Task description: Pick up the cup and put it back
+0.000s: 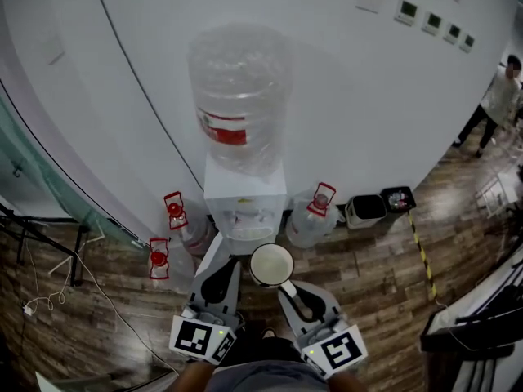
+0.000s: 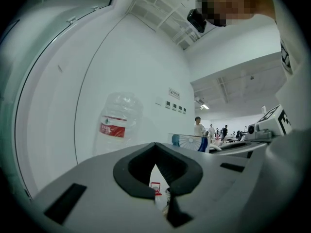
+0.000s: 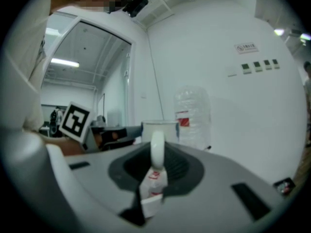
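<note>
A white cup (image 1: 271, 265) with a blue print hangs in the air in front of the water dispenser (image 1: 243, 207), its mouth facing up. My right gripper (image 1: 286, 285) is shut on the cup's handle. In the right gripper view the handle (image 3: 157, 147) stands upright between the jaws of that gripper (image 3: 156, 153), with the cup body (image 3: 160, 129) beyond. My left gripper (image 1: 231, 265) is beside the cup on its left, jaws together with nothing in them. The left gripper view shows that gripper's (image 2: 155, 148) tips meeting and the cup (image 2: 188, 141) off to the right.
A large clear bottle (image 1: 241, 96) sits on the dispenser against the white curved wall. Spare bottles with red caps (image 1: 176, 219) (image 1: 315, 215) stand on the wooden floor on both sides. Two bins (image 1: 366, 211) stand at the right, and a person (image 1: 498, 96) is further off.
</note>
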The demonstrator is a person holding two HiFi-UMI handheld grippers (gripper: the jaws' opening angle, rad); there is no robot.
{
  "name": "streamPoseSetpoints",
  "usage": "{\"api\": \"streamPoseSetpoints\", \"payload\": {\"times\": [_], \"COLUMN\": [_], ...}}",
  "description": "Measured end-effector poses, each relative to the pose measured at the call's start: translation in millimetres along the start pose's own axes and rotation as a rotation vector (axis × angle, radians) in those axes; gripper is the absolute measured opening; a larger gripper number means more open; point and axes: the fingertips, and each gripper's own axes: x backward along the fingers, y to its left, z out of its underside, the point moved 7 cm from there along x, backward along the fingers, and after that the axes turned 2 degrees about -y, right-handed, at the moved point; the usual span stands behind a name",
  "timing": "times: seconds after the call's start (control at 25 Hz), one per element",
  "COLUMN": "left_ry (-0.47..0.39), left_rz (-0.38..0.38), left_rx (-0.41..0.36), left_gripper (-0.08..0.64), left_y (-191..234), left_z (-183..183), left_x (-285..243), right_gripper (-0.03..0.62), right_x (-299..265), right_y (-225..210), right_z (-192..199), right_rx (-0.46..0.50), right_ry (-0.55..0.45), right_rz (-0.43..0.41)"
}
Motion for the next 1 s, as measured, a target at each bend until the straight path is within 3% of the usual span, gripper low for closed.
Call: {"api": "streamPoseSetpoints", "payload": {"times": [0.16,0.4,1.0], "left_ry": [-0.011,-0.024,-0.031], "left_rz": [-0.004,-0.013,0.021], "left_rx": [-0.096,-0.012,0.061], "left_gripper": [0.006,0.006,0.006], "left_y": [-8,-18,-36], "left_z": [-9,-9,3], "left_x": [8,20,37], "right_gripper": [0.072,0.072,0.072], "right_x": [12,23,41], "right_y": [5,14,32], "right_z": [-9,-10,-1], "right_rx": [0.000,0.009,0.010], "right_ry": [-0.013,-0.027,-0.015], "right_rz": [-0.001,0.007,0.026]}}
